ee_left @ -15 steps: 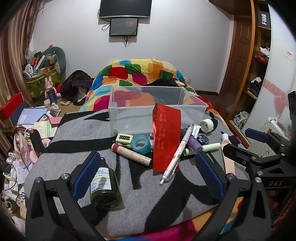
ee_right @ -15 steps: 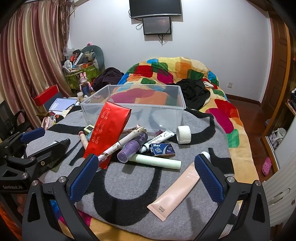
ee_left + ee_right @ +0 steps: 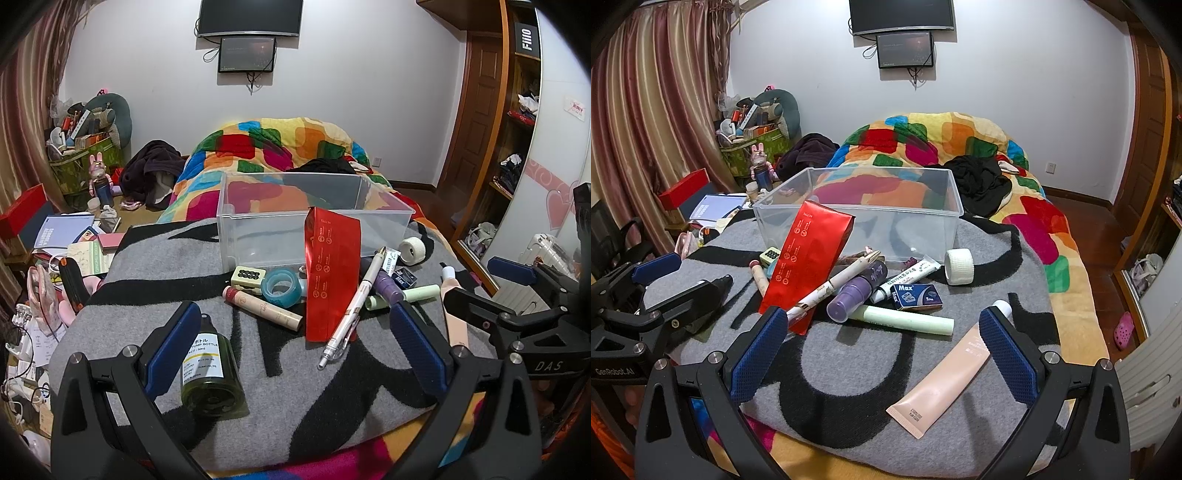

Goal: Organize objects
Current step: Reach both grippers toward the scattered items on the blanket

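Left wrist view: left gripper (image 3: 295, 343) jaws wide apart, holding nothing. Green pump bottle (image 3: 210, 369) lies on its side on the grey blanket (image 3: 258, 369), just beside the left pad. Judgement: centre the jaws across its body before closing; round, may roll.

Right wrist view: right gripper (image 3: 882, 350) likewise apart, empty. Peach tube (image 3: 945, 373) lies close to the right pad; clear bin (image 3: 857, 206) beyond the pile, empty.

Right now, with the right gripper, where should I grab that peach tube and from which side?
Probably mid-body on the peach tube, coming from above with the pads across its width. It lies flat on the blanket, cap end nearly under the open right gripper, clear of other items.
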`<state>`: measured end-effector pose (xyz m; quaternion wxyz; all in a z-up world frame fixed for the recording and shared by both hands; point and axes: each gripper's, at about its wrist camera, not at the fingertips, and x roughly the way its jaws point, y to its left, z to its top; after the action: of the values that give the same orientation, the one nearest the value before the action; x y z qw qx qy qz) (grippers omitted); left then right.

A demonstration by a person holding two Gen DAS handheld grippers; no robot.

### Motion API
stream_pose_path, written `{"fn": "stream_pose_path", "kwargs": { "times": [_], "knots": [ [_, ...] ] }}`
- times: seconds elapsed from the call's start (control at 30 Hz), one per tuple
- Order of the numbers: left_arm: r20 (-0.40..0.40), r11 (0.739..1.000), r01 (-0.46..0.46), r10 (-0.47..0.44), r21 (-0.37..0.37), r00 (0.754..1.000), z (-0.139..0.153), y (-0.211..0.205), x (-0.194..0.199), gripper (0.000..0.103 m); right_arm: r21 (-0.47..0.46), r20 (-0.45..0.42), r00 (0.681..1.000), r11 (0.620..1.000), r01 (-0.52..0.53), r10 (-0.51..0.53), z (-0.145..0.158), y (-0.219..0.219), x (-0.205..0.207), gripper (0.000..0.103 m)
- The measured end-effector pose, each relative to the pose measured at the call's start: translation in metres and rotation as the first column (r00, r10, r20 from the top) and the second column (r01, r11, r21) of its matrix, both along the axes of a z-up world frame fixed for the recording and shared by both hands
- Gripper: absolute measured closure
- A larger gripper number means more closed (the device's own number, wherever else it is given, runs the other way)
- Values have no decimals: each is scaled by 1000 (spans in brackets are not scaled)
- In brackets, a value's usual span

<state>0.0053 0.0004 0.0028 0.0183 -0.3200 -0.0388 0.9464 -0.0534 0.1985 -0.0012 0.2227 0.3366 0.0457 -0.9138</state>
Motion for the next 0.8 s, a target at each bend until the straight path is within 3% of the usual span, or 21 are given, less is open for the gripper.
{"fn": "stream_pose_path", "kwargs": {
  "times": [0.6,0.73,0.8],
  "knots": [
    [5,1000,-14,14,-6,1000,-3,-6,-1,0,-6,4,1000,1000,16,-16,0,6,-2,0],
    [25,999,-38,38,-8,999,-6,-15,-3,22,-4,8,998,998,64,-64,0,21,-10,0],
    [37,998,-56,56,-1,998,-7,-22,-3,23,-3,14,995,995,97,-97,-2,30,-13,0]
  ]
}}
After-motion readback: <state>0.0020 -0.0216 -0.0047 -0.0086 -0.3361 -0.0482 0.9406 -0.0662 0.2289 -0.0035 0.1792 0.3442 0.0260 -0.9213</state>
